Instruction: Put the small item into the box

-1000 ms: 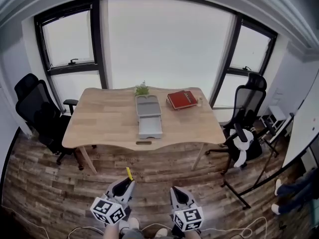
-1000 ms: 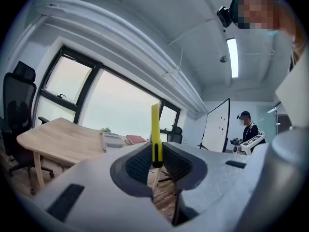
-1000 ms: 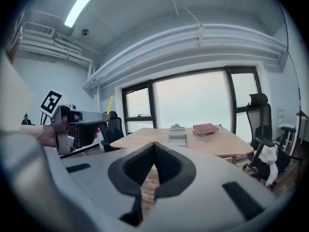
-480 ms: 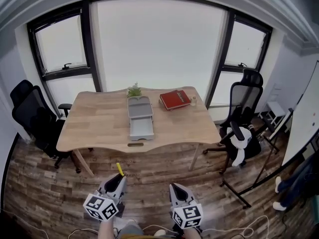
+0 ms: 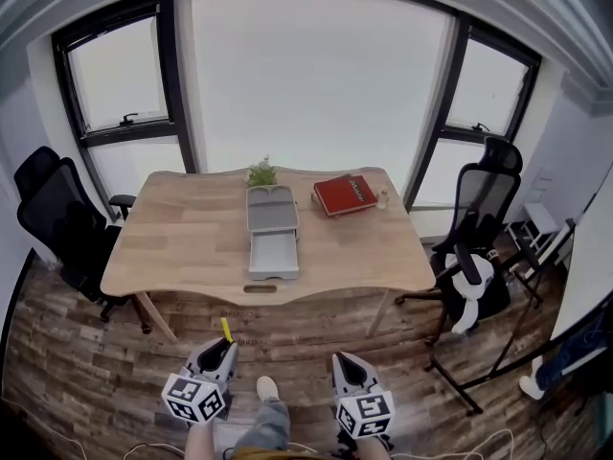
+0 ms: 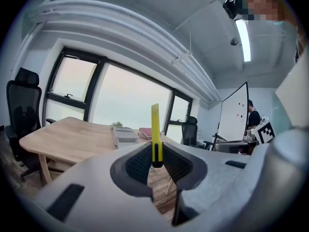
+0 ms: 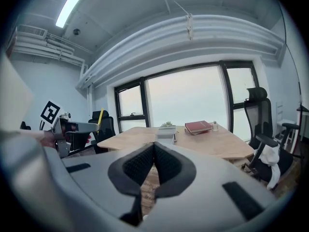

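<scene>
A thin yellow stick-like item (image 6: 155, 129) stands upright between the jaws of my left gripper (image 6: 155, 161), which is shut on it; its yellow tip (image 5: 226, 329) shows in the head view above my left gripper (image 5: 220, 353). My right gripper (image 5: 345, 367) is shut with nothing in it, its pads meeting at the right gripper (image 7: 154, 151). A grey box with an open drawer (image 5: 273, 255) sits at the middle of the wooden table (image 5: 182, 238), well ahead of both grippers. The box (image 7: 166, 129) is also small and far in the right gripper view.
A red book (image 5: 347, 194), a small bottle (image 5: 383, 198) and a potted plant (image 5: 261, 172) lie on the table. Black office chairs stand at the left (image 5: 57, 228) and right (image 5: 484, 218). A whiteboard stand (image 5: 575, 286) is at the far right. The floor is wood plank.
The view has shifted: the table now lies slightly lower and nearer, and a foot shows between the grippers. Both grippers keep their places low in the view, the yellow item still held.
</scene>
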The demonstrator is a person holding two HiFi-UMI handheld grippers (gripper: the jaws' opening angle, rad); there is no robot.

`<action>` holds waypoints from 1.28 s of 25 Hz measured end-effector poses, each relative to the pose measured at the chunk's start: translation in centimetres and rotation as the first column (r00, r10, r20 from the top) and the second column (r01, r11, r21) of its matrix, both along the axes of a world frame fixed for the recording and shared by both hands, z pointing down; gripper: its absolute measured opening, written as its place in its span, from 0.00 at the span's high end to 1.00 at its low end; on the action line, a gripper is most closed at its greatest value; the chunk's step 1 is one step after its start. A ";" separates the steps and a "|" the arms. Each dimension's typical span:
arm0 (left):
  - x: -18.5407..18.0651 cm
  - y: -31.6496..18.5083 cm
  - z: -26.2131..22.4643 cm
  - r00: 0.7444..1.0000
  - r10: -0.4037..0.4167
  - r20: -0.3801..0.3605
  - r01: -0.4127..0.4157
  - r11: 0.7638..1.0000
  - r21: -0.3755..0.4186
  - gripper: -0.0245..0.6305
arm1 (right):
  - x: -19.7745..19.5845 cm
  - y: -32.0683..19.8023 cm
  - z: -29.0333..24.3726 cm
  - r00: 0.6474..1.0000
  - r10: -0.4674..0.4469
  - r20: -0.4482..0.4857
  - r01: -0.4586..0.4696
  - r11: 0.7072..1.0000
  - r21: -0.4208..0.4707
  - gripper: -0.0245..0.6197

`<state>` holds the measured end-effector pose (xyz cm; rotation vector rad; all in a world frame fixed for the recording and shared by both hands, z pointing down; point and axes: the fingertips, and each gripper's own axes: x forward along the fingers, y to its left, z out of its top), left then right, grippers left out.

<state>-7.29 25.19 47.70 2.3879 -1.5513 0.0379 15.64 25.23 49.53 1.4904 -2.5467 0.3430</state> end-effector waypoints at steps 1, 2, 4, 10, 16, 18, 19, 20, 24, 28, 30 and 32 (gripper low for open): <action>0.1 -1.6 0.3 1.000 0.006 0.000 -0.006 1.000 0.001 0.86 | -0.3 -1.5 0.1 1.000 -0.001 -0.005 0.001 1.000 0.002 0.95; 0.1 -3.3 0.6 1.000 0.012 -0.002 -0.012 1.000 0.003 0.86 | -0.7 -3.1 0.1 1.000 -0.005 -0.011 0.005 1.000 0.004 0.95; -0.3 -7.1 0.5 1.000 0.021 -0.020 -0.021 1.000 0.004 0.86 | -1.9 -6.5 0.1 1.000 -0.010 -0.024 0.010 1.000 0.004 0.96; -1.5 -17.5 -0.3 0.995 0.080 -0.056 -0.081 0.997 -0.006 0.86 | -5.1 -16.9 -0.6 0.999 0.013 -0.030 -0.013 1.000 -0.006 0.95; -3.6 -25.7 0.7 0.990 0.129 -0.058 -0.131 0.991 -0.023 0.86 | -8.5 -24.9 0.1 0.999 0.033 -0.038 -0.033 0.999 -0.011 0.96; -4.1 -27.5 0.7 0.989 0.137 -0.062 -0.139 0.990 -0.030 0.86 | -9.1 -26.6 -0.1 0.998 0.043 -0.040 -0.043 0.999 -0.011 0.95; -4.3 -28.1 0.6 0.988 0.141 -0.066 -0.143 0.989 -0.032 0.86 | -9.4 -27.2 -0.3 0.998 0.046 -0.040 -0.046 0.999 -0.010 0.96; -4.5 -28.5 0.5 0.987 0.147 -0.069 -0.150 0.988 -0.035 0.86 | -9.7 -27.6 -0.5 0.998 0.049 -0.039 -0.049 0.999 -0.011 0.96; -4.9 -30.1 0.7 0.983 0.168 -0.069 -0.171 0.984 -0.046 0.86 | -10.3 -29.3 -0.5 0.997 0.065 -0.034 -0.065 0.998 -0.018 0.95; -5.5 -31.5 0.8 0.984 0.165 -0.065 -0.169 0.984 -0.051 0.86 | -11.1 -30.8 0.0 0.998 0.060 -0.027 -0.061 0.998 -0.027 0.95; -5.7 -32.2 0.7 0.985 0.161 -0.060 -0.164 0.985 -0.047 0.86 | -11.3 -31.6 0.3 0.998 0.055 -0.026 -0.055 0.998 -0.033 0.95; -5.9 -33.0 0.8 0.987 0.152 -0.058 -0.155 0.987 -0.046 0.86 | -11.8 -32.4 0.2 0.999 0.042 -0.024 -0.042 0.999 -0.031 0.95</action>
